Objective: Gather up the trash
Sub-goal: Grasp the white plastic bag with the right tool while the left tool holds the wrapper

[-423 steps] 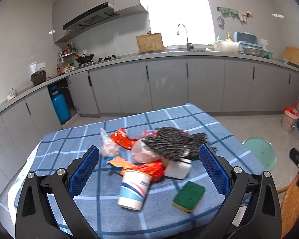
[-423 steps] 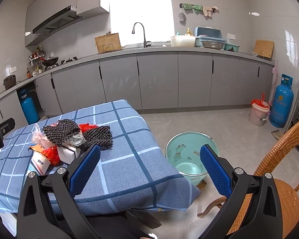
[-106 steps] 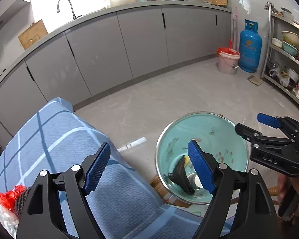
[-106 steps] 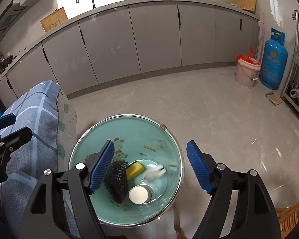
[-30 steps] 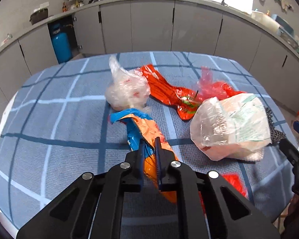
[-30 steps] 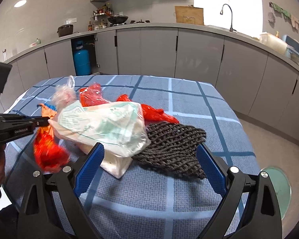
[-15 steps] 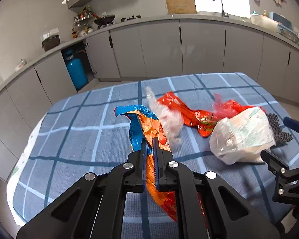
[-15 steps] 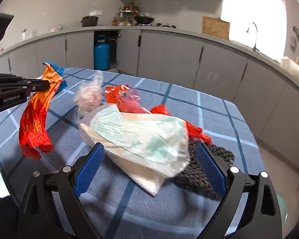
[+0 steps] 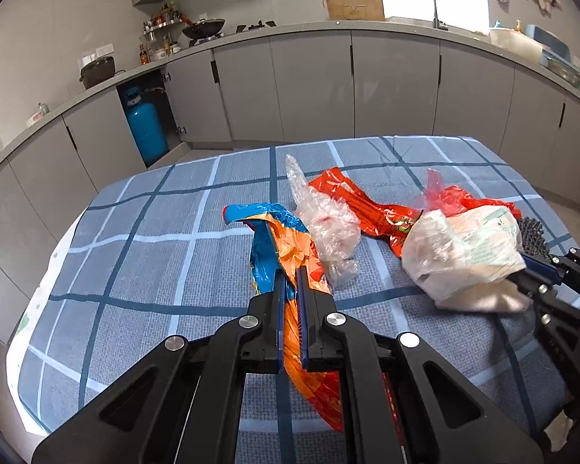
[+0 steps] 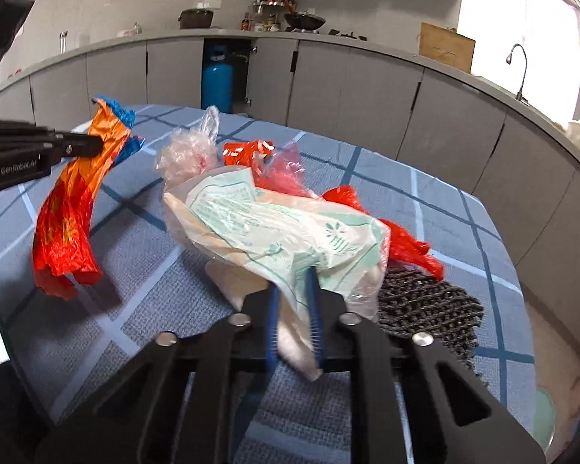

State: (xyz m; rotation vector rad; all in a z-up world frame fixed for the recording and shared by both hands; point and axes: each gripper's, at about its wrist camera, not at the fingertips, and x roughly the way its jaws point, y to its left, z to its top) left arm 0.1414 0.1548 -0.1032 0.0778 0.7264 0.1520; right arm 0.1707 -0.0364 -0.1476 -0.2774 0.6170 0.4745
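The left gripper is clenched on an orange and blue wrapper, lifted clear of the blue checked tablecloth. The right gripper is pinched on a white and green plastic bag, at 3 o'clock of the wrapper in the left wrist view. A crumpled clear bag lies at 1 o'clock of the left gripper. Beyond it rests a red wrapper. A dark knitted cloth lies at 3 o'clock of the white bag. Grey cabinets stand farthest.
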